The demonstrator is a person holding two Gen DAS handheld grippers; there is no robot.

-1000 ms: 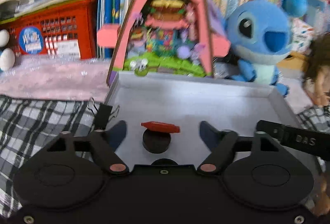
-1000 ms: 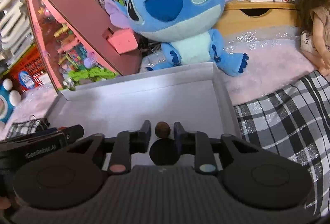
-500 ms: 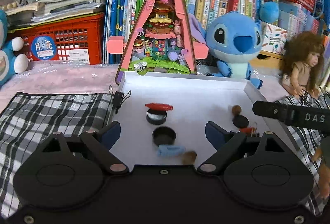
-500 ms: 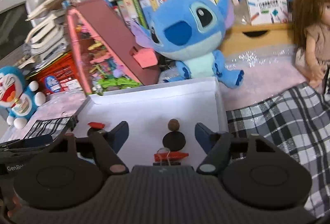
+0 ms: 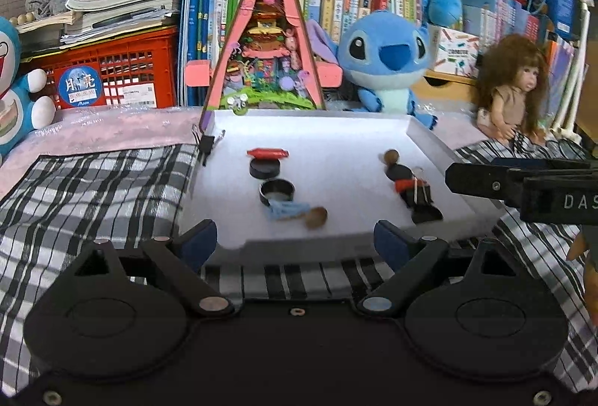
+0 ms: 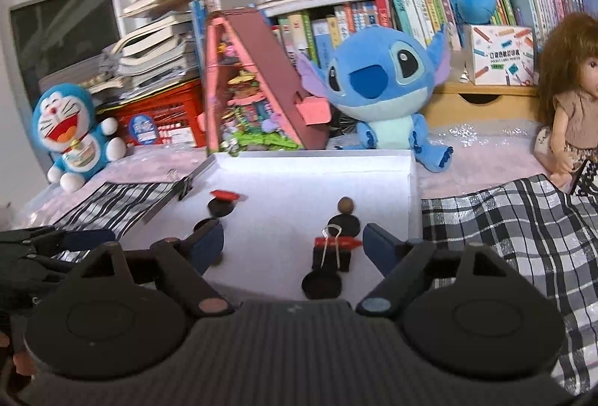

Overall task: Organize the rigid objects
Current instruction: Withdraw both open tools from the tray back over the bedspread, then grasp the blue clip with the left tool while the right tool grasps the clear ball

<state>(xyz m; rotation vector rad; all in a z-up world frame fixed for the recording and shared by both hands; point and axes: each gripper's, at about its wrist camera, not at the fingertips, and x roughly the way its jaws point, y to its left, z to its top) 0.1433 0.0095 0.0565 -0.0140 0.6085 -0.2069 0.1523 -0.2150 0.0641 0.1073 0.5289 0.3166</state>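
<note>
A white tray (image 5: 422,133) lies on a checked cloth and holds two lines of small objects. The left line has a red piece (image 5: 267,153), a black disc (image 5: 264,168), a black ring (image 5: 277,192), a light blue piece (image 5: 287,210) and a brown bead (image 5: 316,217). The right line has a brown bead (image 6: 345,204), a black disc (image 6: 344,223), a black binder clip (image 6: 332,254) with a red piece across it, and a black disc (image 6: 321,285). My left gripper (image 5: 295,241) is open and empty at the tray's near edge. My right gripper (image 6: 293,245) is open and empty over the tray's near right part.
A binder clip (image 5: 205,144) grips the tray's left rim. A pink triangular toy house (image 5: 265,47), a Stitch plush (image 5: 385,58), a red crate (image 5: 112,70), a Doraemon plush (image 6: 74,137) and a doll (image 5: 512,88) stand behind. The right gripper's body (image 5: 523,185) reaches in from the right.
Both grippers have pulled back from the tray toward its near edge. The right gripper has opened wide and let go. More of the tray's objects have come into view.
</note>
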